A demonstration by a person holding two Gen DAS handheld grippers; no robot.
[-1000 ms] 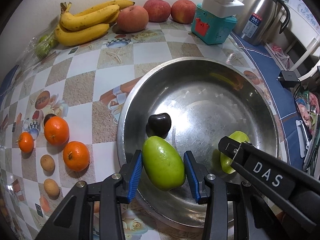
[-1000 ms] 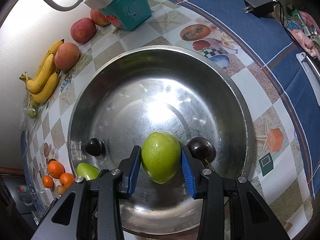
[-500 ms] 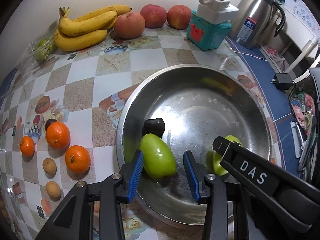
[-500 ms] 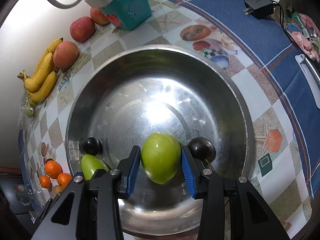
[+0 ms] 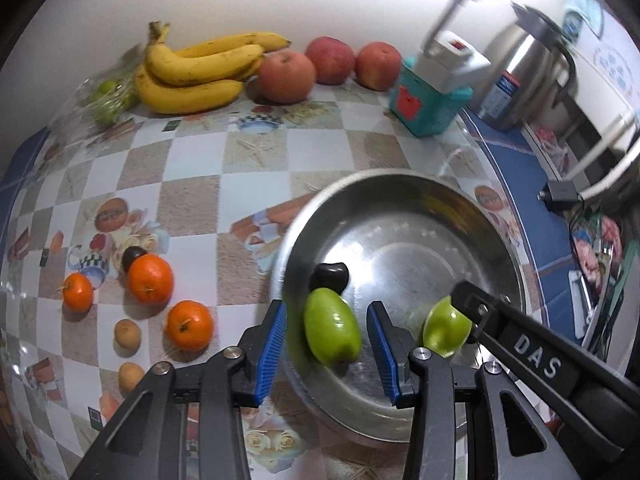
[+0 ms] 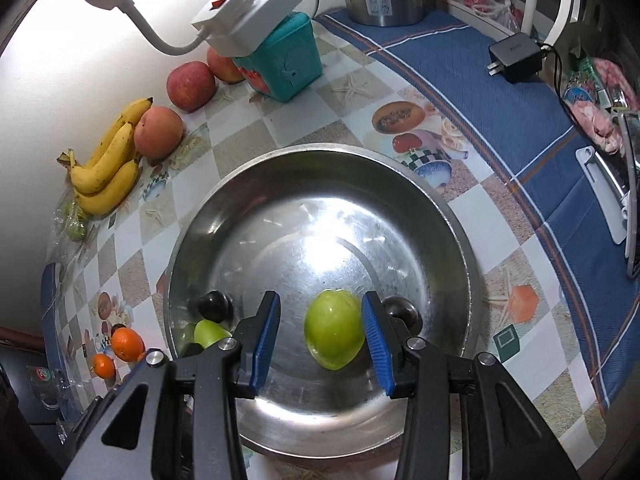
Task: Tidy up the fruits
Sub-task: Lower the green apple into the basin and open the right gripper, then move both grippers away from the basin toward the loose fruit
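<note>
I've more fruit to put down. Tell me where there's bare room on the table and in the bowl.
Free: the checked cloth between the bananas and the steel bowl, and the bowl's far half. Also the blue cloth beside the black charger. Crowded: the bowl's near side, with two green fruits and both claws, and the patch around the oranges.

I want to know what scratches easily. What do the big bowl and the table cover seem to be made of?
The big bowl: metal, likely stainless steel, with a shiny brushed finish; it mirrors the lamp glare and shows fine scuff marks. The table cover: probably glossy vinyl or oilcloth, since its printed checks carry soft highlights; from the pictures alone I cannot be sure.
</note>
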